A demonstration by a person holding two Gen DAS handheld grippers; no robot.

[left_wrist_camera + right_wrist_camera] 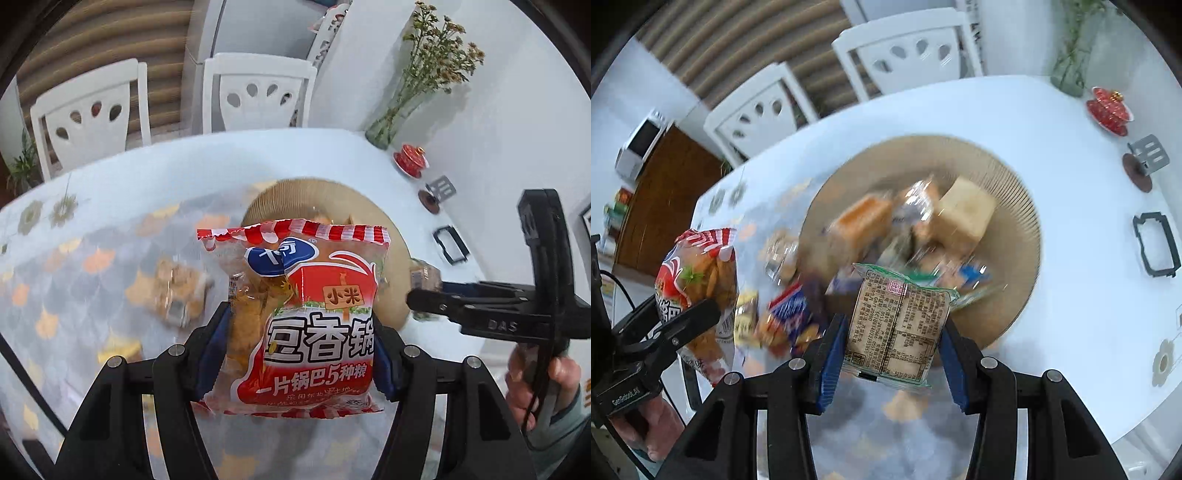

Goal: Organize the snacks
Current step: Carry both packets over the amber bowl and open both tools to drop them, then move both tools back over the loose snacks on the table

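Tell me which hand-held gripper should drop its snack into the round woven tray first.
Right, probably. The right hand-held gripper holds its small green-edged packet over the round woven tray's rim. The left hand-held gripper, holding the red snack bag, sits farther back.

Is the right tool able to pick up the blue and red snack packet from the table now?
Probably not yet: the right tool is already shut on a green-edged packet. The blue and red packet lies uncovered below.
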